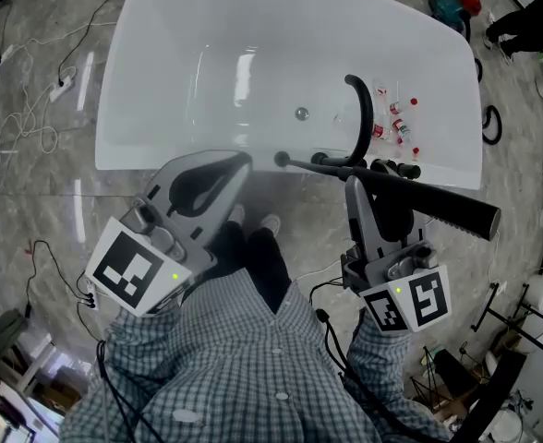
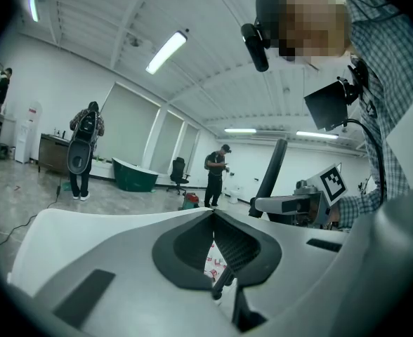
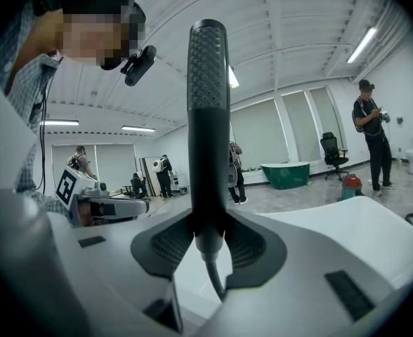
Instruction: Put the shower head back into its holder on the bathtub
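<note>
Right gripper view: holding shower head [image 3: 208, 104] clamped in right gripper [image 3: 208, 225], above tub [image 1: 124, 155] rim near faucet [image 1: 364, 109]. Left gripper [image 2: 214, 216] closed, empty. Not yet seated in holder; docking remains.

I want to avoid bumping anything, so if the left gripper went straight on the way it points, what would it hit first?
Probably nothing close: the left gripper, jaws shut and empty, seems to point out over the bathtub rim. One end of the shower head lies just right of that line; depth is unclear.
</note>
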### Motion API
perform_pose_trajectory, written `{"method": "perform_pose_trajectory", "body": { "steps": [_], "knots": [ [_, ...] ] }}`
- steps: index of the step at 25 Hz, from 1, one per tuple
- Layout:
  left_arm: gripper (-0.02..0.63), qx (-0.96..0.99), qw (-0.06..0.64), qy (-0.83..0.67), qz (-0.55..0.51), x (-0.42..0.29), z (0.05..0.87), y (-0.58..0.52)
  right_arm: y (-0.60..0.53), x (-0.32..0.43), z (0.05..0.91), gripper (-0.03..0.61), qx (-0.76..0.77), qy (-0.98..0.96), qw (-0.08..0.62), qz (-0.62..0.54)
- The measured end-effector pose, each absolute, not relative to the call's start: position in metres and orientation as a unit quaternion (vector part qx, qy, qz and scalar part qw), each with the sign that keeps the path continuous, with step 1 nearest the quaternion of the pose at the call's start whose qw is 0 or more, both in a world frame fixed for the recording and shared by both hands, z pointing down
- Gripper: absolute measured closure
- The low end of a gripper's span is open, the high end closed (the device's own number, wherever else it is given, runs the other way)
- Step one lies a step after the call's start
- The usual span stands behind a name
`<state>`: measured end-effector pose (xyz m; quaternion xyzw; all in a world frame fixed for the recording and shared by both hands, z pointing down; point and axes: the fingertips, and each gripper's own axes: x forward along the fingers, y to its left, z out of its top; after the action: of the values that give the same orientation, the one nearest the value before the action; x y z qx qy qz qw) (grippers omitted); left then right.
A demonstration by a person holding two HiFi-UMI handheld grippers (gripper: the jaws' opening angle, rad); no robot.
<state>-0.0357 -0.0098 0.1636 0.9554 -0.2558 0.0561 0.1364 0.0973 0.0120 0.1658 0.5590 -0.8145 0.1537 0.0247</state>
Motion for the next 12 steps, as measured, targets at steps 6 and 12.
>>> {"method": "perform_pose_trajectory", "body": {
  "steps": [6,12],
  "knots": [
    [0.603,0.957,0.137,-0.254,0.036,-0.033,0.168,-0.013,0.010,0.091,0.184,0.443,0.552,-0.817,0.027,0.167],
    [0.603,0.954,0.151,-0.252,0.058,-0.036,0.186,-0.014,0.008,0.087,0.202,0.443,0.552,-0.814,0.032,0.180]
  ]
}}
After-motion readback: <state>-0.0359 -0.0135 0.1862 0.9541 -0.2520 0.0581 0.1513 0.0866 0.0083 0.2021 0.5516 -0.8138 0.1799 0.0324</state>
